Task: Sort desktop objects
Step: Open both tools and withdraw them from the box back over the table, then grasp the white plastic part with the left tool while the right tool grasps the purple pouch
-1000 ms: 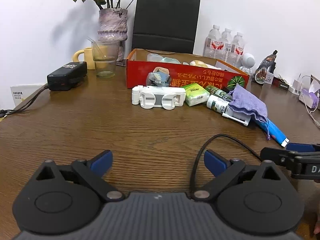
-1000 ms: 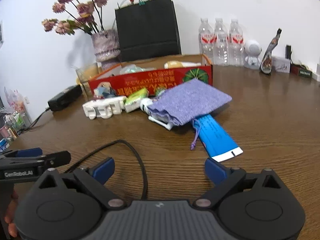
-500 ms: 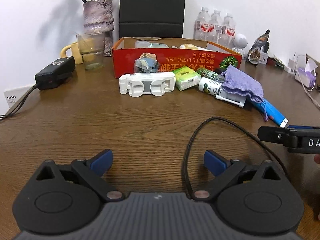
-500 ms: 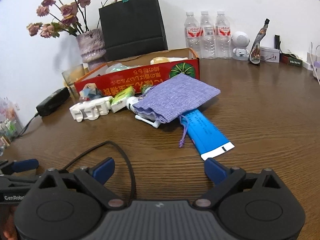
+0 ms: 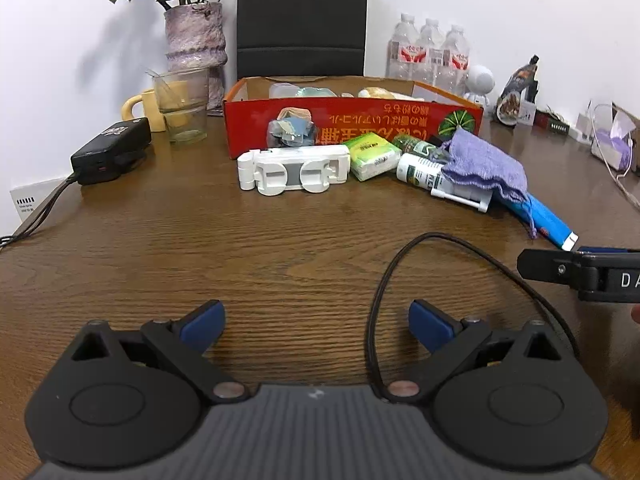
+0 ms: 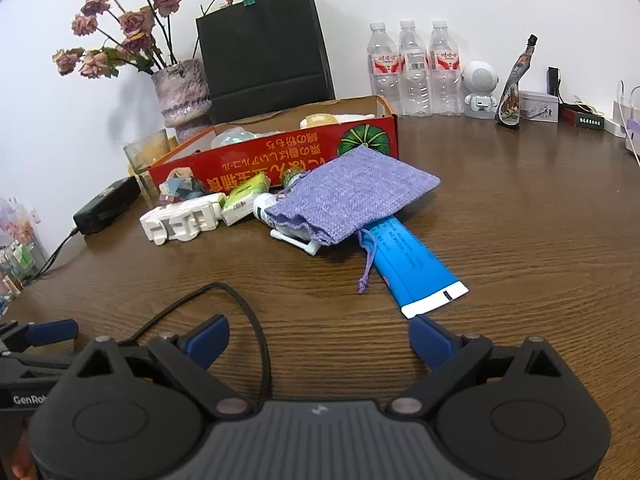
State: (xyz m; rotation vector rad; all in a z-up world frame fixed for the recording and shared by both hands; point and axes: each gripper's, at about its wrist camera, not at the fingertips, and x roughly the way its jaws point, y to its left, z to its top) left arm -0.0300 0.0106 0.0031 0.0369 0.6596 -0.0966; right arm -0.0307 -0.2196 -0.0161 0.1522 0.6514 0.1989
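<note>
Both claws wide and empty: right gripper point(image 6: 318, 338) nearest blue tube point(image 6: 412, 270), probably light, squashy, slick, best pinched across its flat crimped end; left gripper point(image 5: 316, 320) idle.

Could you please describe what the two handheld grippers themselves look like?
Both the left gripper and right gripper are black, with round pivot housings, a ribbed grey body and blue-padded jaws. A thin black cable loops forward. White lettering marks the side.

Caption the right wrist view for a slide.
Open right gripper nears blue tube under purple pouch beside red box.
</note>
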